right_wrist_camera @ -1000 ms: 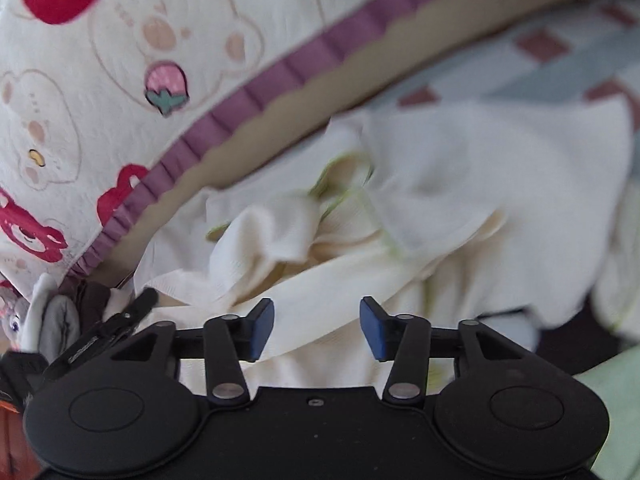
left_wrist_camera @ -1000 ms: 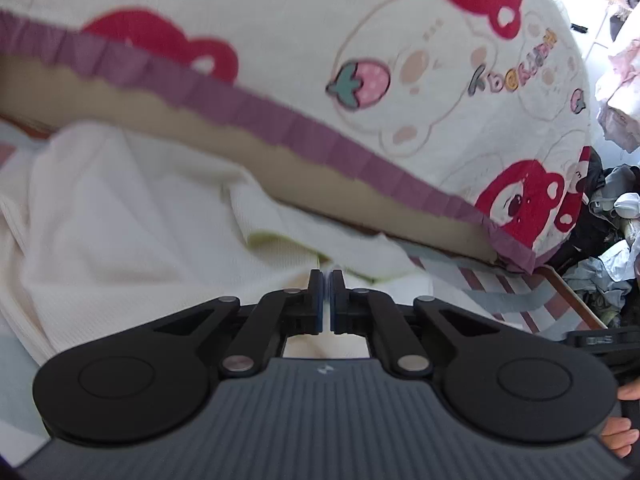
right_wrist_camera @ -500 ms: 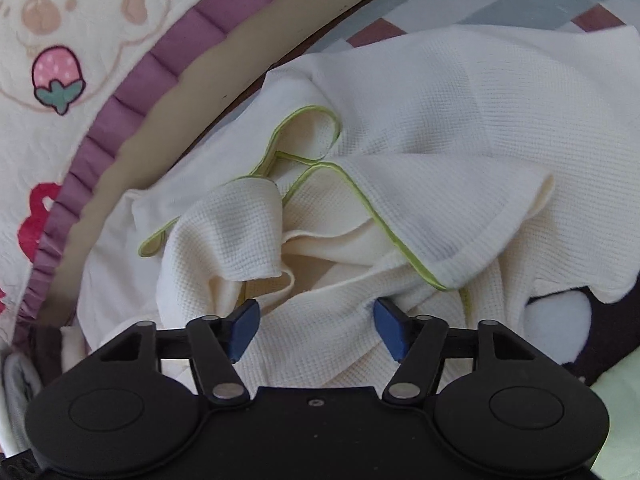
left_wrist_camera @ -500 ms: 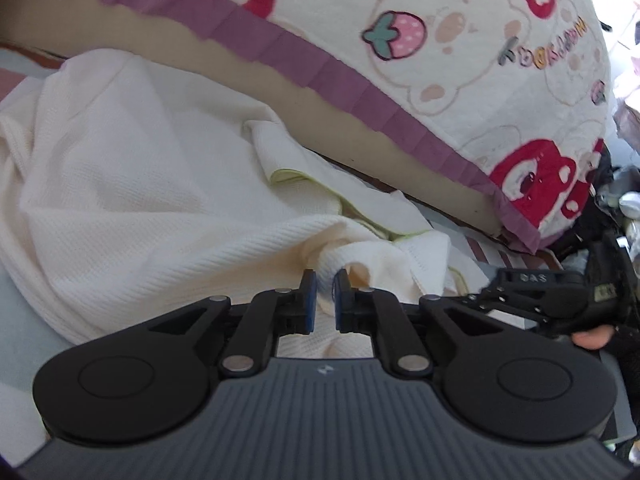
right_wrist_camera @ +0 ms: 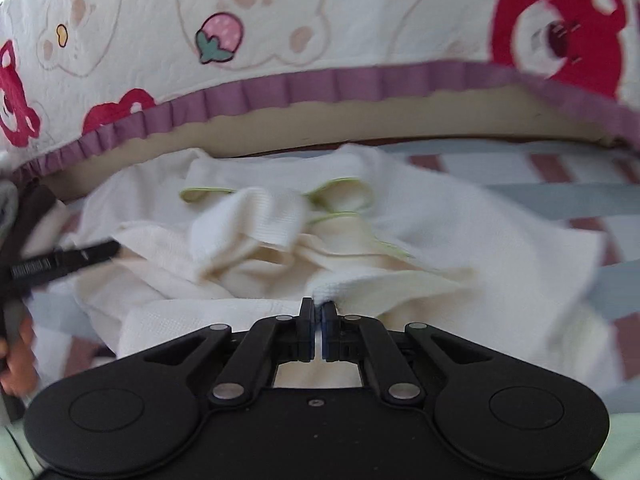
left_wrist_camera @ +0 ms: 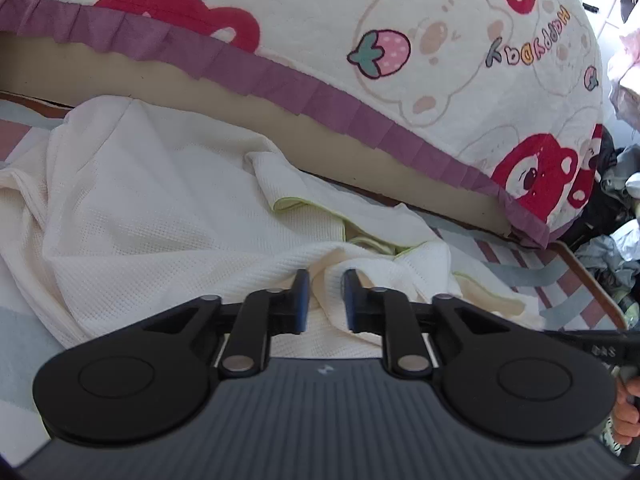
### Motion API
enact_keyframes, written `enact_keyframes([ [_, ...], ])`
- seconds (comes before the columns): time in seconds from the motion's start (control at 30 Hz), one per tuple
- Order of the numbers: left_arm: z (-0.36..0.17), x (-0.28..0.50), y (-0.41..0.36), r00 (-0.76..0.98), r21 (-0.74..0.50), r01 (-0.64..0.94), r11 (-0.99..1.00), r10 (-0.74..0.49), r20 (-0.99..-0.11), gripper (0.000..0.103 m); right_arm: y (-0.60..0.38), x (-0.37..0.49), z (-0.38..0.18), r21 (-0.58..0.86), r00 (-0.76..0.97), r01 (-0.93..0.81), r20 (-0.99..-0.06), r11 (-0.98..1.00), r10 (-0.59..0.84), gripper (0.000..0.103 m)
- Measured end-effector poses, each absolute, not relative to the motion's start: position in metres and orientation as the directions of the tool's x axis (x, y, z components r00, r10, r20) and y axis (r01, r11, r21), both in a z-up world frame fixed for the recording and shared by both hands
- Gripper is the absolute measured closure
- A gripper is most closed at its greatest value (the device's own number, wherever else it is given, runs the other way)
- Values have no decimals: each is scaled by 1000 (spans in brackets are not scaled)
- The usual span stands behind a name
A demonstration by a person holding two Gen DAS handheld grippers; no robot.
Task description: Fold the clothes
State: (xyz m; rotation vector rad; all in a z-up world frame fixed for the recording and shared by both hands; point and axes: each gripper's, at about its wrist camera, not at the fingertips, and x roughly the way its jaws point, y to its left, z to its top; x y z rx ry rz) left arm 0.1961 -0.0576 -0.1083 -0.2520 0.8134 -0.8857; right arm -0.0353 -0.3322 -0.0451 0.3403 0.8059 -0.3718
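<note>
A cream waffle-knit garment (left_wrist_camera: 160,208) with lime-green trim lies crumpled on a striped sheet, below a printed quilt. My left gripper (left_wrist_camera: 323,296) is open, its fingers just over a raised fold of the garment, with cloth between them. My right gripper (right_wrist_camera: 319,322) is shut on a fold of the same garment (right_wrist_camera: 460,232), pinching cloth at its fingertips. The left gripper's finger (right_wrist_camera: 64,260) shows at the left of the right wrist view. The right gripper's body (left_wrist_camera: 600,346) shows at the right of the left wrist view.
A white quilt (left_wrist_camera: 360,32) with red bears, strawberries and a purple ruffle hangs over the back of the scene (right_wrist_camera: 320,20). The striped sheet (right_wrist_camera: 560,168) lies under the garment. A heap of dark clothes (left_wrist_camera: 616,240) sits at the far right.
My left gripper, shut a second ago, has opened over the garment fold. My right gripper, open before, has closed on a fold of the garment. Both views have shifted over the cloth.
</note>
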Motion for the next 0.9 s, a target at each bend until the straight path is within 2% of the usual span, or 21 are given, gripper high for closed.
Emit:
enact_keyframes([
  [0.13,-113,196,-62,288,-563,585,584,-799,-529,74,-347,-72,-31,53,584,537,-744,842,-326,99],
  [0.23,-115,190,-68,307,-527,588,614,-772,-556,71,-359,-91,-42,-91,489,591,-750,801,-446,99],
  [0.33,-117,188,-72,334,-493,590,639,-750,-571,69,-387,-113,-58,5,439,685,-801,729,-406,99],
  [0.47,-118,192,-78,344,-504,572,648,-747,-569,68,-408,-125,-74,180,469,732,-833,657,-294,96],
  [0.53,-118,195,-82,342,-520,559,646,-751,-565,62,-417,-130,-78,313,528,733,-822,604,-215,86],
  [0.57,-118,197,-85,338,-529,555,642,-755,-562,62,-422,-134,-81,378,559,728,-811,572,-174,77],
  [0.6,-119,198,-88,334,-532,553,642,-755,-564,62,-425,-136,-85,430,583,722,-800,541,-142,56],
  [0.63,-120,198,-92,332,-529,552,645,-752,-569,62,-427,-139,-88,462,599,722,-790,515,-130,49],
  [0.7,-123,199,-99,333,-524,549,651,-745,-578,62,-427,-140,-93,473,608,721,-782,507,-135,48],
  [0.77,-126,199,-105,343,-512,552,659,-739,-580,62,-424,-134,-103,431,586,725,-796,537,-153,40],
  [0.8,-127,198,-107,348,-502,560,660,-737,-580,66,-424,-130,-109,393,563,732,-808,556,-171,39],
  [0.87,-124,193,-109,368,-462,590,662,-730,-576,92,-420,-123,-120,344,540,732,-819,588,-194,39],
  [0.9,-119,187,-109,389,-418,621,663,-723,-571,98,-416,-119,-121,325,550,707,-812,628,-198,49],
])
